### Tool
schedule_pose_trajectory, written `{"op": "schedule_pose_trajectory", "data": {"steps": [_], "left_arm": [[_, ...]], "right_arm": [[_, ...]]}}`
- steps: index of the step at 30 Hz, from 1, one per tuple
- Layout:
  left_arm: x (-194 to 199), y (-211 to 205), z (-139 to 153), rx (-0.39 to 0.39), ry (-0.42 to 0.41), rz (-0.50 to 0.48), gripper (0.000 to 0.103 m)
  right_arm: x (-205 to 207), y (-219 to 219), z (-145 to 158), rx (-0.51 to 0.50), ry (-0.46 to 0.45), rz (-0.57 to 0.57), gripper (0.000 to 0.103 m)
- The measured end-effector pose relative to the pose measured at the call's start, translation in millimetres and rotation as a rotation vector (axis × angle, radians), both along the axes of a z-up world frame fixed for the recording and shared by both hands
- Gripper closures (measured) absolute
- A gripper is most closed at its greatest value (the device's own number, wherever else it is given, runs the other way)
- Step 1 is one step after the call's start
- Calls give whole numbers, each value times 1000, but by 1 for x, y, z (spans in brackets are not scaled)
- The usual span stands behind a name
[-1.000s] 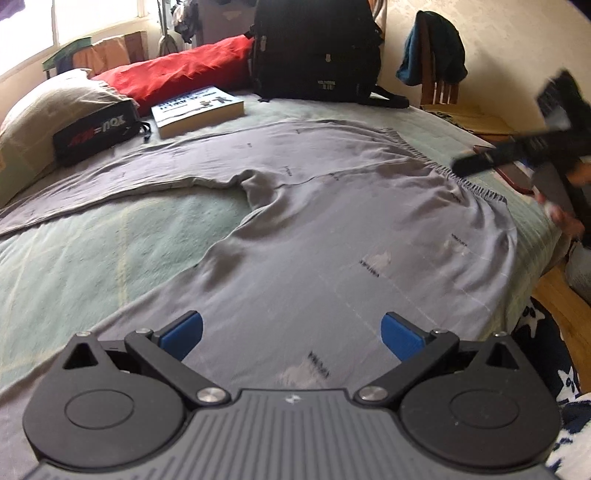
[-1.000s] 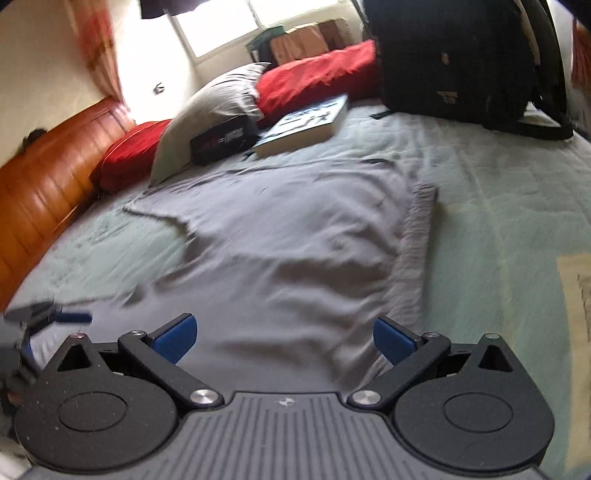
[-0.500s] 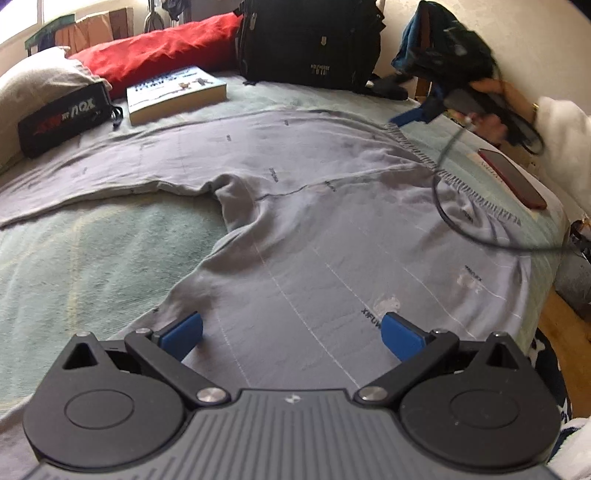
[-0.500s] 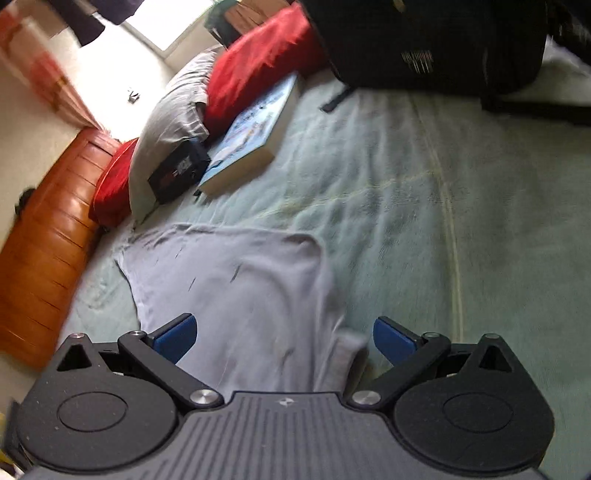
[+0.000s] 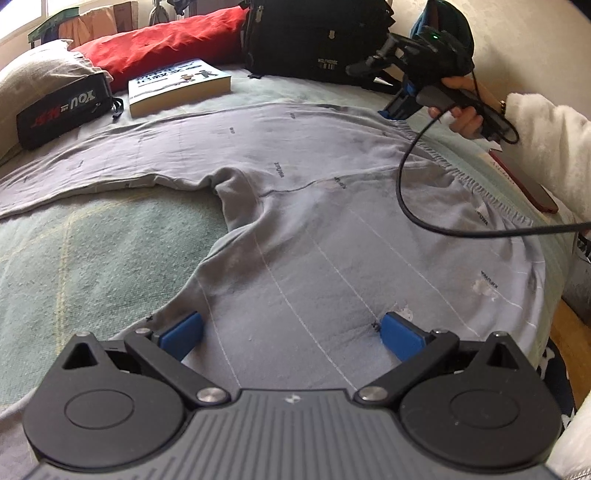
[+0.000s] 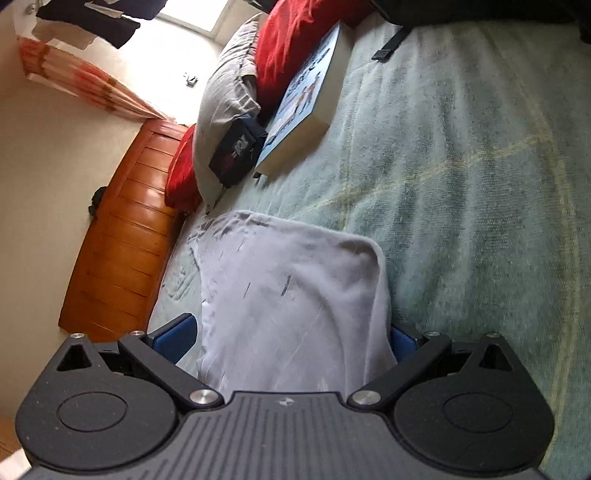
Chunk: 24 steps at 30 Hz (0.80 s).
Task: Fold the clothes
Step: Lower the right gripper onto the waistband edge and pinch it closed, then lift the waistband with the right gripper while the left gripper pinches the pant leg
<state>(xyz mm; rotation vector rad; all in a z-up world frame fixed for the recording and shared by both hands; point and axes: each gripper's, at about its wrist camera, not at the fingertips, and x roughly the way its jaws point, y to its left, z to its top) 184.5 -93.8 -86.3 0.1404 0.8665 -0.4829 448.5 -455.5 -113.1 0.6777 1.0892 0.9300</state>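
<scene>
A pair of grey trousers (image 5: 303, 206) is spread flat on a bed covered by a green blanket (image 5: 92, 258), the legs running towards the pillows and the elastic waistband lying near the bed's edge. The left gripper (image 5: 291, 328) is held low over one trouser leg, its blue pads wide apart with nothing between them. The right gripper (image 5: 397, 107) is held in a hand (image 5: 461, 110) at the far corner of the waistband; in its own view, grey cloth (image 6: 291, 306) is seen lying between its spread fingers, not pinched. A black backpack (image 5: 317, 33) is stood at the far side, zipped (its contents cannot be seen). Beside it are laid a book (image 5: 177, 86), a black pouch (image 5: 62, 109), also shut, and a red pillow (image 5: 162, 44).
</scene>
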Motion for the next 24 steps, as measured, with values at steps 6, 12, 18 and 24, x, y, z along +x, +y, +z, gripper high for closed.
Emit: {"op": "schedule_pose_trajectory", "data": {"steps": [6,12,18,24], "left_arm": [[-1,4,-2,-18,-11,-2,1],[-1,4,-2,-22,-12,-4,1],[-2,4,-4,-27,-23,0,1],[-1,3,-4,-23,-22,0,1]], "right_arm": [[-18,-13,1,-15,22,29,0],[0,4,-1,-33,-35,37,1],[-3,-9,-5,-121,-52,-19,58],[5,-23,-27,-86,21,-103,100]]}}
